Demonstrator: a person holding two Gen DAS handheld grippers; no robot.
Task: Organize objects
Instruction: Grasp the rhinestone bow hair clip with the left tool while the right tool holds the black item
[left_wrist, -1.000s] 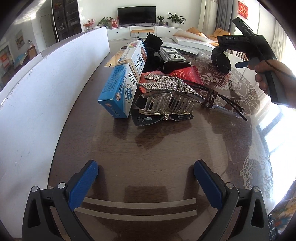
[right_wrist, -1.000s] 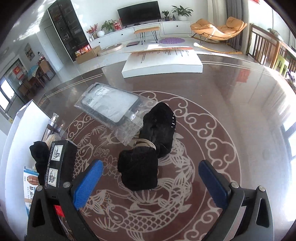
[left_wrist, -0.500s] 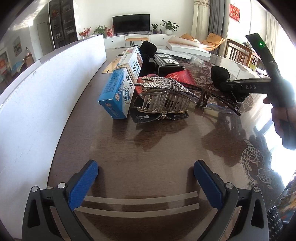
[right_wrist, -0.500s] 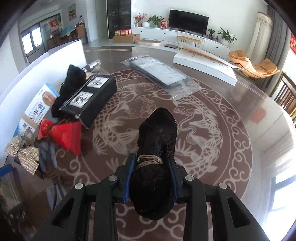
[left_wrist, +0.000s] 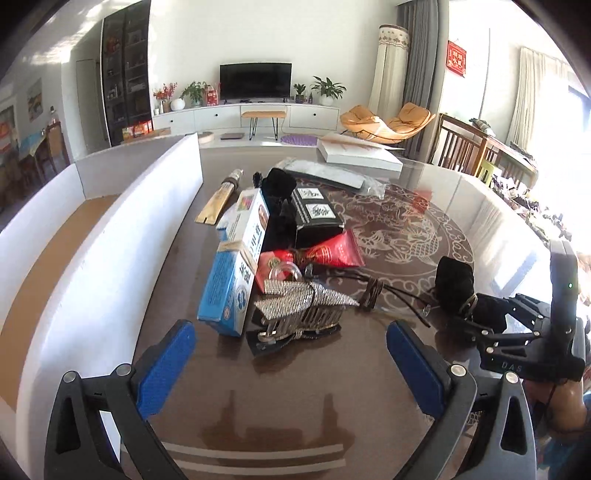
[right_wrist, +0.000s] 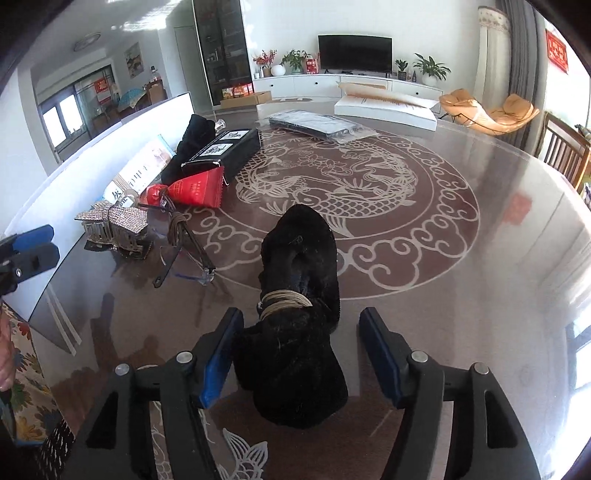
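A black fuzzy bundle tied with a tan cord (right_wrist: 299, 321) lies on the table between the fingers of my right gripper (right_wrist: 303, 358), which stands open around it, pads apart from it. It also shows in the left wrist view (left_wrist: 455, 286). My left gripper (left_wrist: 291, 365) is open and empty, low over the table in front of a rhinestone hair claw (left_wrist: 301, 306). Next to the claw lie a blue box (left_wrist: 236, 273), a red packet (left_wrist: 332, 253), a black box (left_wrist: 316, 216) and dark glasses (left_wrist: 391, 295).
A long white box wall (left_wrist: 122, 236) runs along the table's left side. A plastic-wrapped dark item (right_wrist: 317, 123) and a white flat box (right_wrist: 384, 107) lie at the far edge. A wooden chair (right_wrist: 565, 155) stands at the right.
My right gripper was shut on the black bundle, carried it nearer the table's front edge and has now opened with the bundle resting on the table. The left gripper moved closer to the hair claw.
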